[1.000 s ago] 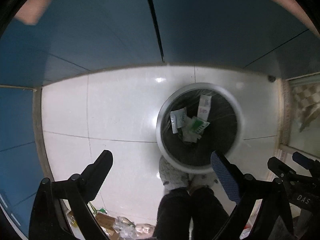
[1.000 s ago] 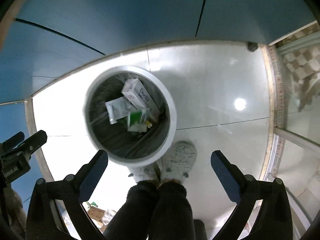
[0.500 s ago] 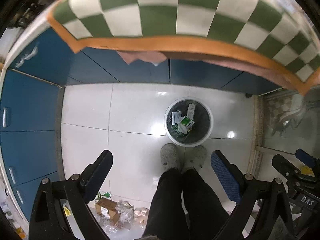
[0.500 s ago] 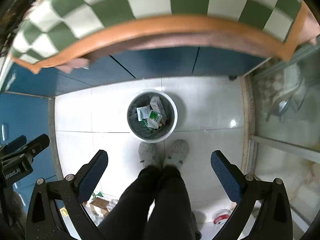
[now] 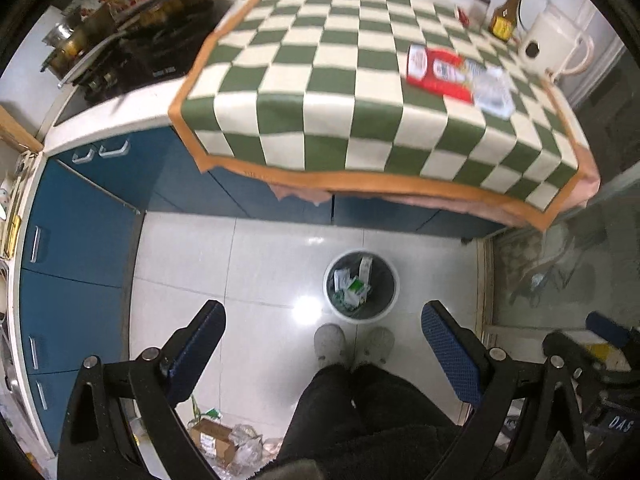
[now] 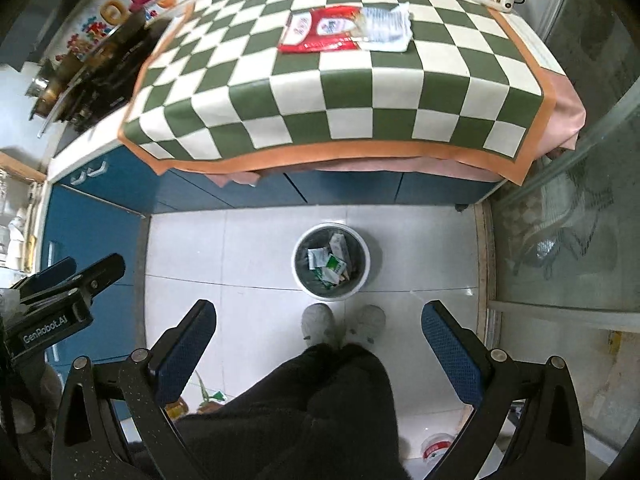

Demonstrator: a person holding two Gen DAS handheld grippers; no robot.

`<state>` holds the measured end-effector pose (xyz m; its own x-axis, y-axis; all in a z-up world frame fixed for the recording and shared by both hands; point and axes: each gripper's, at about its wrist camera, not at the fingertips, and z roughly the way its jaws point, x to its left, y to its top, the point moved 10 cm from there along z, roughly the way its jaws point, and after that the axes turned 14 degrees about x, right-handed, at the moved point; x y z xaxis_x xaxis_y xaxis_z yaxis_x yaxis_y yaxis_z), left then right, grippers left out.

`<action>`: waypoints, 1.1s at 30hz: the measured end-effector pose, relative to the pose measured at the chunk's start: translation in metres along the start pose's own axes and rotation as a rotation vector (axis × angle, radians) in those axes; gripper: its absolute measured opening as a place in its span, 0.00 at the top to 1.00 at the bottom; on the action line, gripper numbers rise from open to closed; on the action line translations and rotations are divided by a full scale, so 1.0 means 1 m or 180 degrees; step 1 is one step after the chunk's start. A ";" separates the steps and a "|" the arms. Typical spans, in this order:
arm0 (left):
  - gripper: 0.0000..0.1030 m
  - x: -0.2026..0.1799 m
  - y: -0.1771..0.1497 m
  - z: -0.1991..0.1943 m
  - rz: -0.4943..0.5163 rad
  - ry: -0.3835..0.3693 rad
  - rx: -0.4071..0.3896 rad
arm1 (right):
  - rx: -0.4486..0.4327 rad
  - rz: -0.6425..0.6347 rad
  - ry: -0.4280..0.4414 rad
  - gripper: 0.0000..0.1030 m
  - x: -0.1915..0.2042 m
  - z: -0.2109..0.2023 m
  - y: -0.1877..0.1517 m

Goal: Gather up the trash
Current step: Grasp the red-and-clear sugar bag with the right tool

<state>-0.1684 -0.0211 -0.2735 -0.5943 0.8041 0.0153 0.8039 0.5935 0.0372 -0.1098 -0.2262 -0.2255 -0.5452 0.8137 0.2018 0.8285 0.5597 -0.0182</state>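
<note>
Green-checked cloth (image 6: 332, 76) on counter, red packet (image 6: 320, 30), blue cabinets (image 5: 84, 248), floor bin (image 6: 331, 260), both hand-held grippers (image 5: 324, 344) (image 6: 320, 340) spread empty.

Counter edge (image 6: 360, 156) overhangs bare floor (image 6: 248, 248) around bin (image 6: 330, 294).

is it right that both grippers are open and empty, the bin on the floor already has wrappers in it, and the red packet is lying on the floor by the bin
Not quite: the red packet lies on the checkered tablecloth, as the right wrist view shows. The rest holds: left gripper and right gripper open and empty, bin holding wrappers.
</note>
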 end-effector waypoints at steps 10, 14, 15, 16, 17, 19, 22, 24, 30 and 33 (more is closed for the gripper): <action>0.03 0.018 0.091 -0.041 -0.0083 0.0460 -0.0673 | -0.0299 0.0398 0.0414 0.00 -0.013 -0.028 0.074; 0.03 0.019 0.129 -0.030 -0.0147 0.0600 -0.0652 | -0.0373 0.0588 0.0487 0.00 -0.046 -0.035 0.128; 0.03 0.019 0.138 -0.025 -0.0181 0.0654 -0.0639 | -0.0377 0.0635 0.0492 0.00 -0.056 -0.034 0.145; 0.03 0.018 0.145 -0.022 -0.0207 0.0688 -0.0624 | -0.0381 0.0662 0.0511 0.00 -0.066 -0.031 0.160; 0.03 0.016 0.156 -0.014 -0.0252 0.0739 -0.0586 | -0.0385 0.0694 0.0538 0.00 -0.076 -0.028 0.179; 0.03 0.013 0.170 -0.001 -0.0321 0.0808 -0.0503 | -0.0369 0.0752 0.0552 0.00 -0.101 -0.015 0.220; 0.03 0.006 0.195 0.023 -0.0455 0.0931 -0.0303 | -0.0287 0.0854 0.0581 0.00 -0.132 0.009 0.275; 0.03 -0.001 0.214 0.039 -0.0479 0.1051 -0.0191 | -0.0205 0.0920 0.0622 0.00 -0.151 0.032 0.317; 0.03 -0.011 0.253 0.063 -0.0520 0.1365 0.0008 | 0.0001 0.0664 0.0593 0.21 -0.151 0.092 0.401; 0.03 -0.013 0.263 0.066 -0.0551 0.1444 0.0055 | -0.0146 0.0311 0.0388 0.36 -0.131 0.098 0.427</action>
<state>0.0522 0.1274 -0.3295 -0.6654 0.5996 0.4447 0.6905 0.7208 0.0613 0.3031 -0.0779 -0.3561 -0.4444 0.8372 0.3187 0.8834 0.4687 0.0005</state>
